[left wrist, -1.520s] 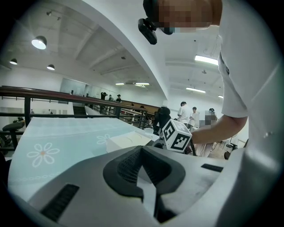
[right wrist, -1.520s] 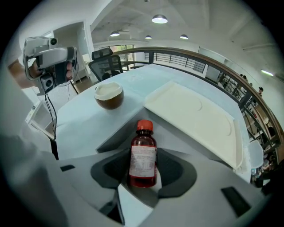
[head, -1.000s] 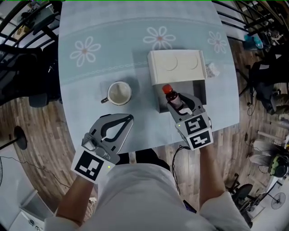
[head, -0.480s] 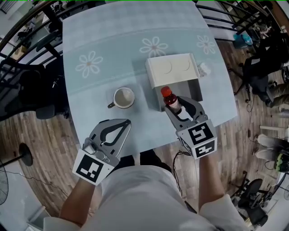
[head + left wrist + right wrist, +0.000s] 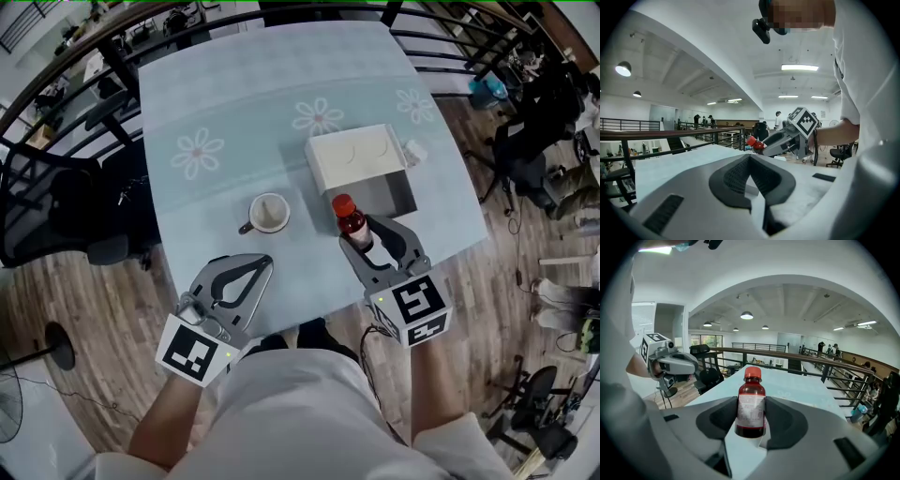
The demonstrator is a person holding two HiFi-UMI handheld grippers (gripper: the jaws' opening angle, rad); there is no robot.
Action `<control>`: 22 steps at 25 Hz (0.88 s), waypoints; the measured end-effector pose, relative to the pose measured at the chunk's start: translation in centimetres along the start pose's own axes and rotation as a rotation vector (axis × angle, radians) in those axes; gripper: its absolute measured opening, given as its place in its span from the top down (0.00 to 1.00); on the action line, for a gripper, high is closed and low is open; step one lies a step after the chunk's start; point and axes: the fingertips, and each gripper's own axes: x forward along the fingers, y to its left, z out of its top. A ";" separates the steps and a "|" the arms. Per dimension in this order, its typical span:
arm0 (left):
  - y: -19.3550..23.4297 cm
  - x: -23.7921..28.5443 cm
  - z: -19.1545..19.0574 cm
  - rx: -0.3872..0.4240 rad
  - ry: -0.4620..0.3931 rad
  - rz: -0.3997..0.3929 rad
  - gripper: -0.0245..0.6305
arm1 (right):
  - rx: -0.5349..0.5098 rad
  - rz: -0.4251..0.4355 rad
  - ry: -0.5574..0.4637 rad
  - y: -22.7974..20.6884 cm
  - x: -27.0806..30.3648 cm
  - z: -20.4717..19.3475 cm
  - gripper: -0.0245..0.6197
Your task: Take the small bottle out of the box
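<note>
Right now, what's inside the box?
The open grey part of the box shows only bare floor. Its near left corner is covered by the small bottle and the right gripper shut on it, and anything beneath the white lid is hidden.

Both the left gripper (image 5: 265,263) and the right gripper (image 5: 367,236) are grey plastic with black ribbed pads inside the fingers (image 5: 787,420). Each carries a white cube (image 5: 195,349) printed with black square markers and a small green light. The person wears a white short-sleeved shirt (image 5: 291,403).
</note>
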 end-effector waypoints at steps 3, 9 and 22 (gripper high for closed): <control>-0.1 -0.9 0.6 0.008 -0.015 -0.002 0.95 | 0.003 -0.008 -0.028 1.3 -0.9 0.8 0.65; -0.1 -2.5 1.5 0.029 -0.033 -0.009 0.95 | -0.003 -0.017 -0.066 3.5 -2.0 2.3 0.64; -0.3 -4.8 2.3 0.050 -0.053 0.000 0.95 | -0.012 -0.032 -0.119 5.8 -4.3 4.1 0.64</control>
